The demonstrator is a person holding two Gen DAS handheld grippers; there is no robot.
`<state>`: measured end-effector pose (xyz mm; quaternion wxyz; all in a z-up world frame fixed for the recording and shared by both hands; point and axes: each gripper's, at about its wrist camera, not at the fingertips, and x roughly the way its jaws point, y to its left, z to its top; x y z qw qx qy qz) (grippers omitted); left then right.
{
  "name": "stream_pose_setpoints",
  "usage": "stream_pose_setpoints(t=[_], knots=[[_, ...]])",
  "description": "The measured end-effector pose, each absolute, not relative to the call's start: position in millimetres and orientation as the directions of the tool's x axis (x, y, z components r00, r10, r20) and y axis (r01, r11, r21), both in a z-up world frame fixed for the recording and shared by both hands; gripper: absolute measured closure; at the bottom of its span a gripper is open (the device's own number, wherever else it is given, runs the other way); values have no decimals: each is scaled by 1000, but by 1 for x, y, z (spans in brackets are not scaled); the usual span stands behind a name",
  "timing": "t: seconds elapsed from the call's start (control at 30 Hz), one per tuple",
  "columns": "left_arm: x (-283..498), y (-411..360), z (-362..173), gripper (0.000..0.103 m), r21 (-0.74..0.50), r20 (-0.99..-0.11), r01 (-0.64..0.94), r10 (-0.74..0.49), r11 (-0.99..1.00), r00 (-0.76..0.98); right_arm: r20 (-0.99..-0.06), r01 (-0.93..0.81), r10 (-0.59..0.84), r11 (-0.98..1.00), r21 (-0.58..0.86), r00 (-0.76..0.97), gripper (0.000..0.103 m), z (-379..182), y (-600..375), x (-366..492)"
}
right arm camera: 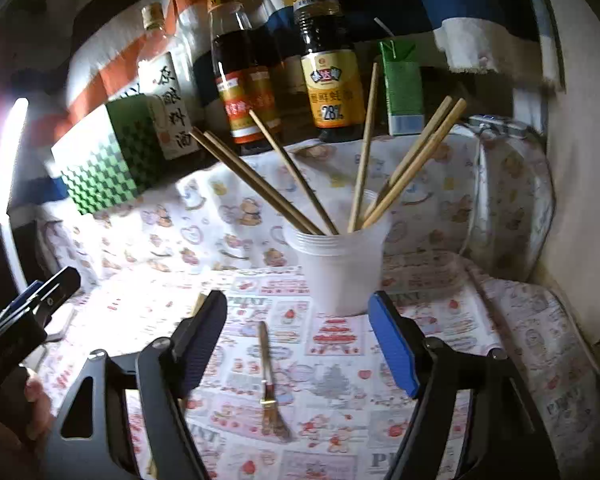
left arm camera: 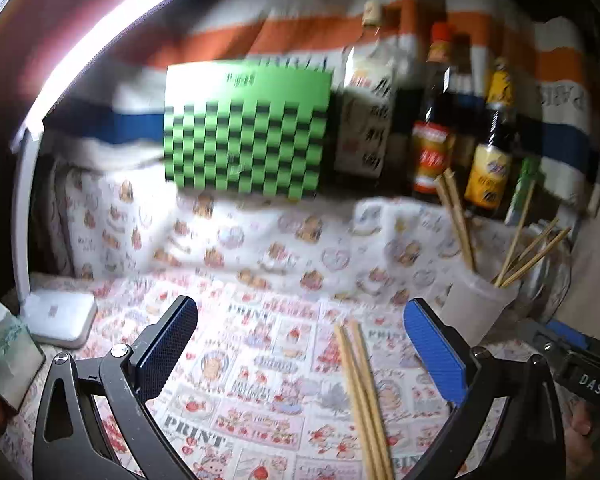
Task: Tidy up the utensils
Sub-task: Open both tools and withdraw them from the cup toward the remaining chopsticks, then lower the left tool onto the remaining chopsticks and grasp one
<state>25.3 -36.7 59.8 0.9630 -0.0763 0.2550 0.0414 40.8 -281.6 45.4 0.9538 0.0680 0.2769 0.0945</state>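
A translucent plastic cup (right arm camera: 340,268) stands on the printed tablecloth and holds several wooden chopsticks (right arm camera: 260,184). It also shows at the right of the left wrist view (left arm camera: 480,300). My left gripper (left arm camera: 300,344) is open and empty above the cloth; a pair of loose chopsticks (left arm camera: 364,396) lies between its fingers, nearer the blue one. My right gripper (right arm camera: 298,344) is open and empty just in front of the cup. A small brush (right arm camera: 269,384) lies on the cloth between its fingers.
Several sauce bottles (right arm camera: 332,60) and a green carton (right arm camera: 404,84) stand behind the cup. A green checkered box (left arm camera: 244,132) stands at the back. A white lamp base (left arm camera: 60,316) sits at the left. A glass jar (right arm camera: 512,196) lies right of the cup.
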Motion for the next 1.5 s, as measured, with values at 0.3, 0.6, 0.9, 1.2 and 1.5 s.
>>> stream_pose_setpoints(t=[0.3,0.6,0.9,1.2,1.5], knots=[[53,-50,19,1,-75,-702,-84,7,994,712,-527,-148,175,985,92,832,23,42,-269,40],[62,-49,2,2,-107,-791,-73,-41,992,610,-540,-123,145,989,76,829,22,39,-269,44],[68,-63,-13,59,-174,-835,54,-176,983,522,-570,-7,42,998,63,821,22,37,-283,52],[64,-77,-18,72,-222,-846,106,-245,969,474,-601,4,49,996,87,798,22,32,-286,56],[66,-82,-25,79,-201,-860,115,-231,973,456,-585,34,29,995,97,810,22,38,-292,52]])
